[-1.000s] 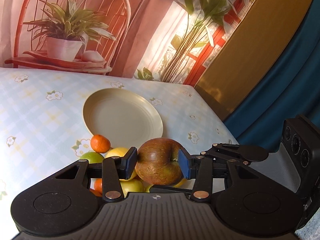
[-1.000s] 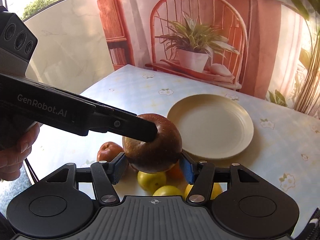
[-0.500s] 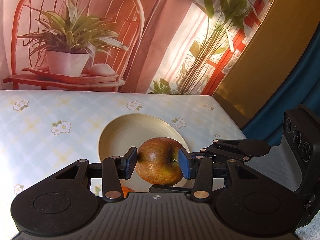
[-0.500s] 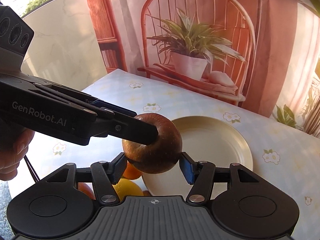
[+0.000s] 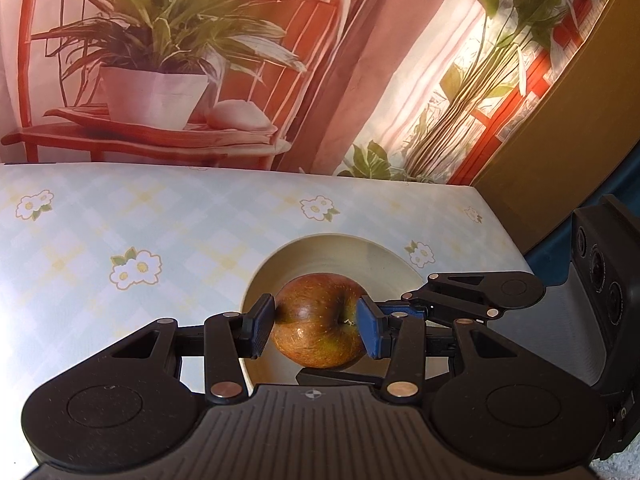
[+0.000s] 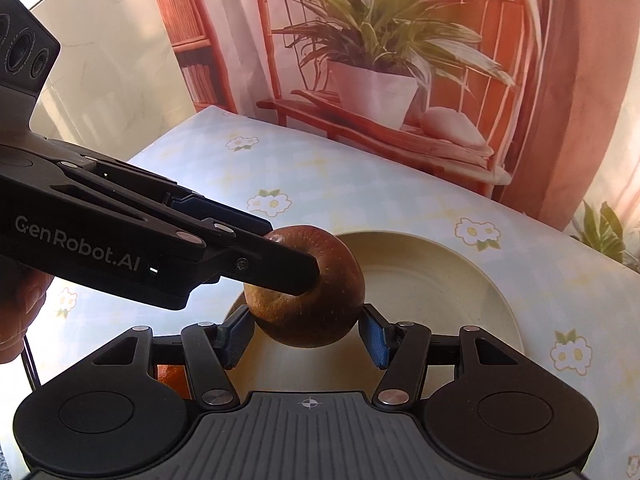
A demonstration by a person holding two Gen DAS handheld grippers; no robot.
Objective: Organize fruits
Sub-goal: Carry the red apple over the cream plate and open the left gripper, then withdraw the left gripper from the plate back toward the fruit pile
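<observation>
We held a russet apple (image 5: 318,320) over the cream plate (image 6: 440,276) on the table (image 5: 120,232). Our left gripper (image 5: 316,324) pinched it, both pads against its sides. Our right gripper (image 6: 306,336) sat just below the apple, its pads flanking the fruit with small gaps, not pressing. The left gripper's side read "GenRobot.AI". An orange (image 6: 170,376) showed beneath.

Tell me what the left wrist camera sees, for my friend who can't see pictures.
The black left gripper clamps a round reddish-brown apple between its blue-padded fingers, above a round cream plate. The plate sits on a pale checked tablecloth with daisies; the black right gripper reaches in beside the apple.
</observation>
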